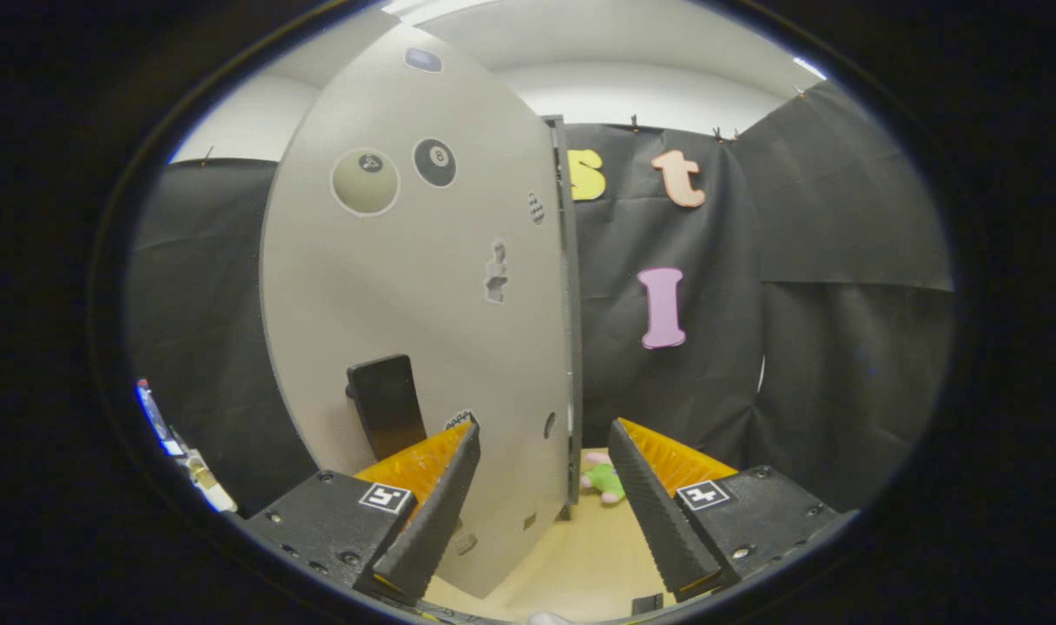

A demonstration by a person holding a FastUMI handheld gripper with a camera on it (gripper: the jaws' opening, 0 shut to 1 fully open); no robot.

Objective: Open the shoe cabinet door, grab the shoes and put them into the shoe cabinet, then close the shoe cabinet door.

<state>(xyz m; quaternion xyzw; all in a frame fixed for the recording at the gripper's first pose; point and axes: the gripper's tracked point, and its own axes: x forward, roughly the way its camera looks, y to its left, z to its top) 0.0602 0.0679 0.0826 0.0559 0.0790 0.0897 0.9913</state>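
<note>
The grey shoe cabinet door (424,304) stands tall just ahead of me, with round stickers on it and a black handle (387,404) low on its left part. Its dark right edge (570,347) runs down between my fingers. My gripper (545,425) is open, the fingers spread wide. The left finger (432,512) lies in front of the door's lower face, below and right of the handle. The right finger (658,512) is out past the door's edge. Neither finger presses on the door. From here I cannot tell how far the door is swung.
A small green and pink soft toy (603,482) lies on the tan floor (589,555) just beyond the door's edge, between the fingers. Black cloth walls (797,347) close the booth behind and to the right. Some white and blue items (176,451) show low at the far left.
</note>
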